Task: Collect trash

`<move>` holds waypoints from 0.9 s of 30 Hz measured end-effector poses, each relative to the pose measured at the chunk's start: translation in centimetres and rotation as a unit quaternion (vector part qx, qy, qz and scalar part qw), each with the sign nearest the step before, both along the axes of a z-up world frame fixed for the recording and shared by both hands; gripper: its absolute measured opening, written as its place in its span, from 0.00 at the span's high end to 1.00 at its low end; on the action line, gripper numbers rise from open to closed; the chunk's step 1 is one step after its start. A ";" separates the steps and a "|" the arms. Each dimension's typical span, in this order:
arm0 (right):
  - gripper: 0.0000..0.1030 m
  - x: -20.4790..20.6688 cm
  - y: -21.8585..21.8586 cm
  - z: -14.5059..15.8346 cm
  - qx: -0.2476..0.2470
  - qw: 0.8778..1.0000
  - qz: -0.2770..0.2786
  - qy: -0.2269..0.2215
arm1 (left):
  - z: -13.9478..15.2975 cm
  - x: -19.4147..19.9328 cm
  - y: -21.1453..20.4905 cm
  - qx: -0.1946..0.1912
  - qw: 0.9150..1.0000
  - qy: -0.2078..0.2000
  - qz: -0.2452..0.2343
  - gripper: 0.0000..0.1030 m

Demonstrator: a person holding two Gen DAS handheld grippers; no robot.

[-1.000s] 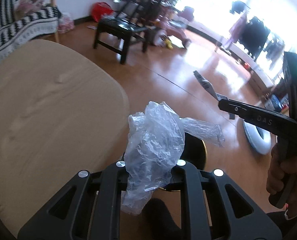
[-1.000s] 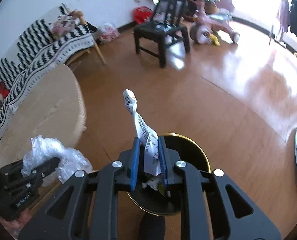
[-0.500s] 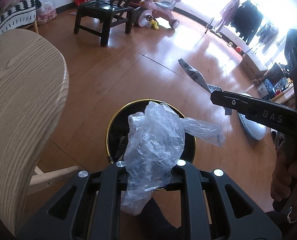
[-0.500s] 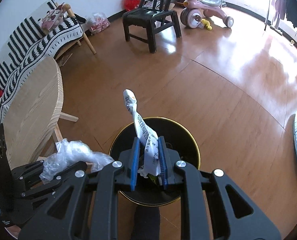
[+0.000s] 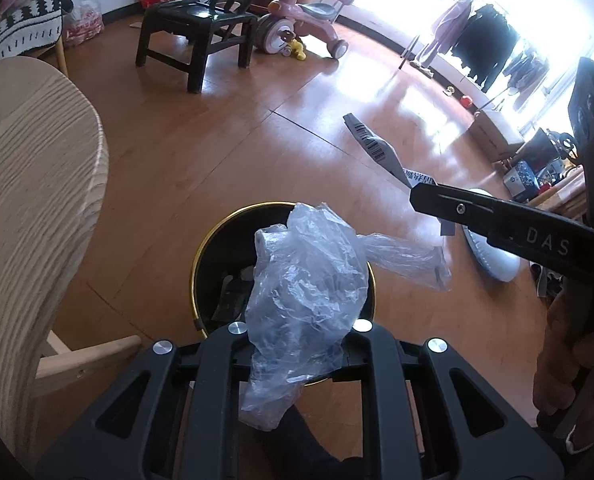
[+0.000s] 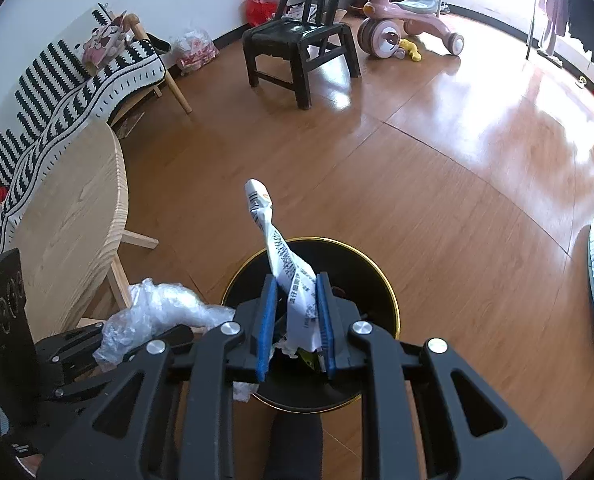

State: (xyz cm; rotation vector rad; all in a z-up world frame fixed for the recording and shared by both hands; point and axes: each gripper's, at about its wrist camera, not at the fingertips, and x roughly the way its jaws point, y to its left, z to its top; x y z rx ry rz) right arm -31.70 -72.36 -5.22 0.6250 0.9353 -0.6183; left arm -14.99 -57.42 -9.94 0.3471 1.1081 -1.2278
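Left claw (image 5: pixel 297 326) closed on a crumpled clear plastic bag (image 5: pixel 305 292); the bag covers its fingertips, so the pinch point is hidden. Right claw (image 6: pixel 295 320) closed on a twisted printed wrapper (image 6: pixel 285 264), blue pads (image 6: pixel 265 320) pressing both sides. Both pieces hang over the black, gold-rimmed bin (image 6: pixel 389 300) on the floor. Bin contents dark, partly blocked by the claws; probably scraps of paper. Round wooden worktop (image 5: pixel 25 208) beside the bin, cut off at frame edge. Black chair (image 6: pixel 297 48) and pink tricycle (image 6: pixel 401 28) well apart.
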 end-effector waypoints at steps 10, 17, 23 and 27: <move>0.49 -0.9 -0.5 0.5 -0.003 1.000 -0.013 -0.014 | -0.7 0.2 -0.5 -0.008 1.000 0.020 0.022 0.33; 0.43 -0.5 -0.2 0.8 -0.014 1.000 -0.010 -0.014 | 0.3 0.4 0.0 -0.014 1.000 0.013 0.024 0.25; 0.31 0.8 0.6 2.5 -0.031 0.999 -0.007 -0.034 | 3.4 2.3 2.8 -0.039 0.998 -0.014 0.054 0.14; 0.21 3.3 2.1 4.2 -0.043 0.998 0.009 -0.052 | 5.7 5.0 6.3 -0.033 0.992 -0.065 0.107 0.10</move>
